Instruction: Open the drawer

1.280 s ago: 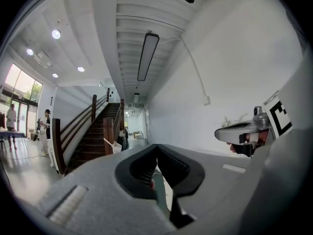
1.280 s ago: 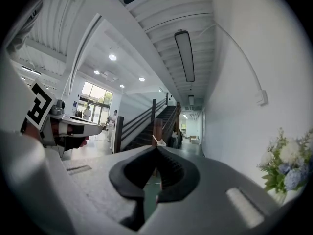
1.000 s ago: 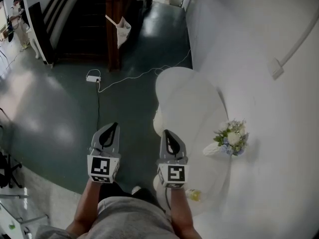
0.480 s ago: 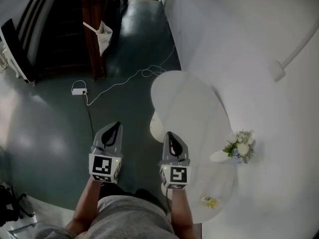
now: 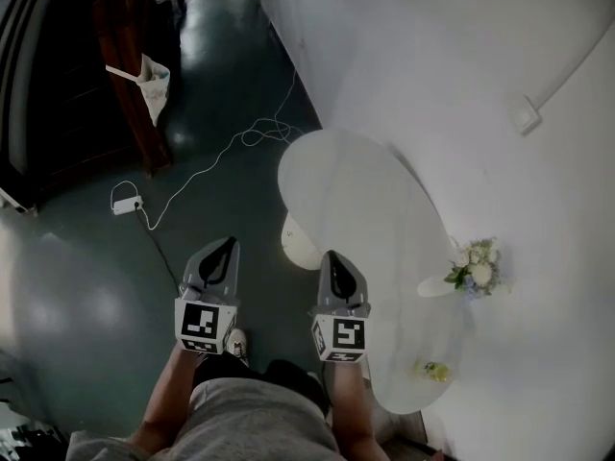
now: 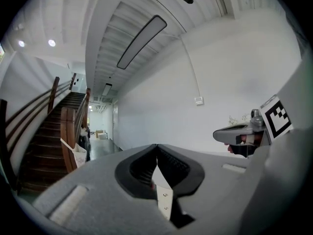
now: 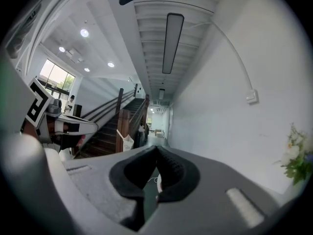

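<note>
- Left gripper (image 5: 223,246): jaws fully closed, pads touching, nothing between them. It is held out level over the dark floor (image 5: 77,286), apart from the table's left edge.
- Right gripper (image 5: 332,257): jaws closed, pads meeting at the tips, nothing between them. In the head view it overlaps the left edge of the table (image 5: 356,190), parallel to the left gripper.
- Each gripper carries its marker cube at the rear, with a bare forearm behind it. Grey trousers (image 5: 250,421) and one shoe (image 5: 237,344) show below.
- Drawer: it appears in none of the three views.
- Table: white, oval, with its right edge against the white wall (image 5: 432,46).
- A round white part (image 5: 291,238) shows under the table's left edge. What it is cannot be determined.
- Bouquet (image 5: 478,267): pale flowers at the table's wall-side edge, toward the near end.
- Small yellowish item (image 5: 434,370): on the table's near end, beside the wall-side edge. It is too small to identify.
- Wall box (image 5: 525,115): mounted on the wall above the table, with a conduit running up from it.
- Power strip (image 5: 126,204): on the floor, well left of the table. A white cable (image 5: 221,157) runs from it toward the wall.
- Wooden stair post (image 5: 135,113): at the far left, with a white bag (image 5: 152,75) hanging on it.
</note>
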`<action>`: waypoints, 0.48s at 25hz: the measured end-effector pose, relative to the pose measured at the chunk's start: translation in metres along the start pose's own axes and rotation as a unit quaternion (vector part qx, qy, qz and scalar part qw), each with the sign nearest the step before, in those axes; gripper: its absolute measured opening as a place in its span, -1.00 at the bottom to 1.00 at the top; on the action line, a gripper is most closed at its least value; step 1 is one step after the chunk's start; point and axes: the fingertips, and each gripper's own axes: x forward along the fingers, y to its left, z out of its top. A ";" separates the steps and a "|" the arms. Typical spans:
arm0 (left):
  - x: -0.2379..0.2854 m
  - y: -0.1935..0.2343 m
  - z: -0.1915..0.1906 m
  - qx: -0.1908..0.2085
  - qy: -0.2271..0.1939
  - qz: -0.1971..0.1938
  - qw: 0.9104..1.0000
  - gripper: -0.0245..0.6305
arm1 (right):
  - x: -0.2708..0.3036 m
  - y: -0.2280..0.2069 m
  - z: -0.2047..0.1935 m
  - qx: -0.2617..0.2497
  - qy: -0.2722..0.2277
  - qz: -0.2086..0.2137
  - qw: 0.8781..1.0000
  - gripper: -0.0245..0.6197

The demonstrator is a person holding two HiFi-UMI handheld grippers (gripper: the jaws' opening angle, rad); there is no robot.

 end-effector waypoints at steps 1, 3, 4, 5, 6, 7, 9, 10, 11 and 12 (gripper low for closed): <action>0.005 0.004 -0.001 0.000 -0.001 -0.009 1.000 -0.89 | 0.004 0.000 -0.001 0.001 0.002 -0.010 1.000 -0.91; 0.015 0.011 -0.008 -0.002 0.006 -0.027 1.000 -0.89 | 0.010 0.000 -0.004 0.004 0.007 -0.028 1.000 -0.91; 0.020 0.014 -0.011 -0.002 0.009 -0.035 0.999 -0.89 | 0.013 0.000 -0.006 0.006 0.009 -0.037 0.999 -0.91; 0.025 0.016 -0.014 -0.002 0.011 -0.043 0.999 -0.89 | 0.016 0.000 -0.008 0.007 0.012 -0.044 0.999 -0.91; 0.030 0.017 -0.015 -0.003 0.011 -0.051 0.999 -0.89 | 0.019 -0.001 -0.011 0.008 0.014 -0.051 0.999 -0.91; 0.035 0.018 -0.017 -0.004 0.011 -0.058 0.998 -0.89 | 0.022 -0.001 -0.013 0.008 0.017 -0.058 0.998 -0.91; 0.043 0.020 -0.022 -0.001 0.016 -0.075 0.997 -0.89 | 0.028 -0.002 -0.018 0.007 0.022 -0.070 0.997 -0.91; 0.047 0.019 -0.027 -0.001 0.020 -0.083 0.996 -0.89 | 0.030 -0.003 -0.019 0.006 0.024 -0.075 0.997 -0.91; 0.052 0.018 -0.030 0.000 0.024 -0.091 0.996 -0.89 | 0.032 -0.005 -0.020 0.006 0.025 -0.080 0.996 -0.91; 0.057 0.016 -0.032 0.001 0.025 -0.098 0.995 -0.89 | 0.035 -0.006 -0.021 0.007 0.027 -0.083 0.996 -0.91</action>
